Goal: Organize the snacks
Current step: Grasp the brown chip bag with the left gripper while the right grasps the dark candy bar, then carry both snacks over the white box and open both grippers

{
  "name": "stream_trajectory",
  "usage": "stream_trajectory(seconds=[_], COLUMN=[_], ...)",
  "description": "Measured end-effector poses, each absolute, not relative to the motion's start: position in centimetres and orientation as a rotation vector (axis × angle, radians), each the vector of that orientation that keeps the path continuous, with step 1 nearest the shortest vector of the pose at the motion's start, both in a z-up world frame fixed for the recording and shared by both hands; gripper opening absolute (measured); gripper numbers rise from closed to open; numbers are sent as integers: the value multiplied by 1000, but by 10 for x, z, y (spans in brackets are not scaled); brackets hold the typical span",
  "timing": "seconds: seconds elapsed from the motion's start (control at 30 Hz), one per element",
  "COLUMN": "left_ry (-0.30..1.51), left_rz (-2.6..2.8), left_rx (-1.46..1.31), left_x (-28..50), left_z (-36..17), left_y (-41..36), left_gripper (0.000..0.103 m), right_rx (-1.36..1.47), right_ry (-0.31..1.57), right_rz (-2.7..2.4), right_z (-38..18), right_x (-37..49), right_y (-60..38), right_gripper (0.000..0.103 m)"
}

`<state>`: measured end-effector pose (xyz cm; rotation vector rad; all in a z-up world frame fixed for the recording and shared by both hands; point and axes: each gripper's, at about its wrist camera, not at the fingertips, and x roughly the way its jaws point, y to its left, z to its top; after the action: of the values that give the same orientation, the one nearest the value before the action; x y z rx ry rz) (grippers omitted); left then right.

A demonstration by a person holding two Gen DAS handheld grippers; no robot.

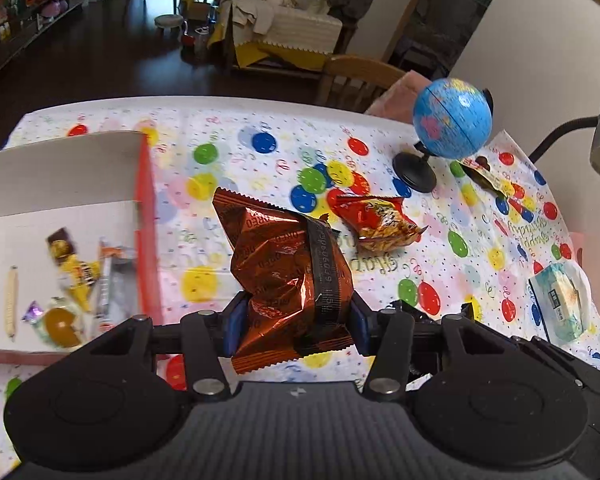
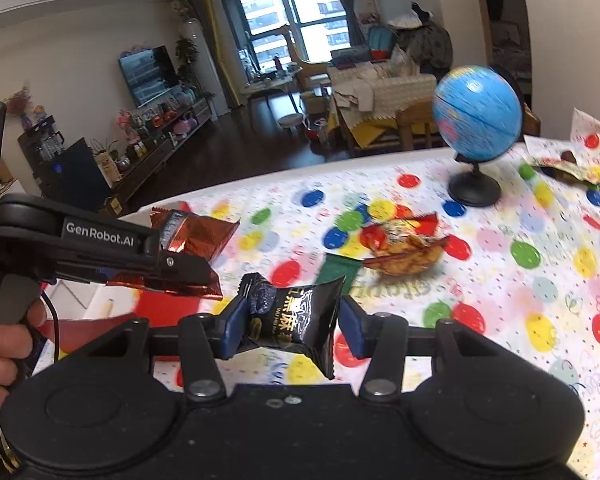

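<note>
Left gripper [image 1: 296,320]: my jaws clamp the copper Oreo packet [image 1: 288,276].
Right gripper [image 2: 288,330]: clamps my black candy [image 2: 296,316].
Next: lower both gently inside the white box [image 1: 60,168].

A home, open living/dining rm. Dining table [image 1: 236,120] w/ balloon-print birthday cloth, wooden chair [image 1: 356,76] behind it. Beyond: dark wood floor, sofa [image 2: 384,88] piled w/ blankets & clothes, TV [image 2: 150,74] on a low cabinet w/ toys & flowers, big window [image 2: 296,20] facing apt blocks. Toy globe [image 2: 478,114] on table.
</note>
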<state>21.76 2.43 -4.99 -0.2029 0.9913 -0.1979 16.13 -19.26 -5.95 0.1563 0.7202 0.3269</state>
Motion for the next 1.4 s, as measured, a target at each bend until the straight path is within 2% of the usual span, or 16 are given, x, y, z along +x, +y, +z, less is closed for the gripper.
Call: stream_trajectory(seconds=[0.7,1.4], left_ry=[928,1010], left_rz=[-92,65], left_rx=[-240,-245], left_x=[175,201], left_z=[-17,-59], left_y=[156,257], left_gripper=[50,50], right_rx=[51,-74], right_ry=[640,740], right_rz=[418,445], right_z=[-23,-61], right_x=[159,208], right_y=[-59,48], right_gripper=[48,48])
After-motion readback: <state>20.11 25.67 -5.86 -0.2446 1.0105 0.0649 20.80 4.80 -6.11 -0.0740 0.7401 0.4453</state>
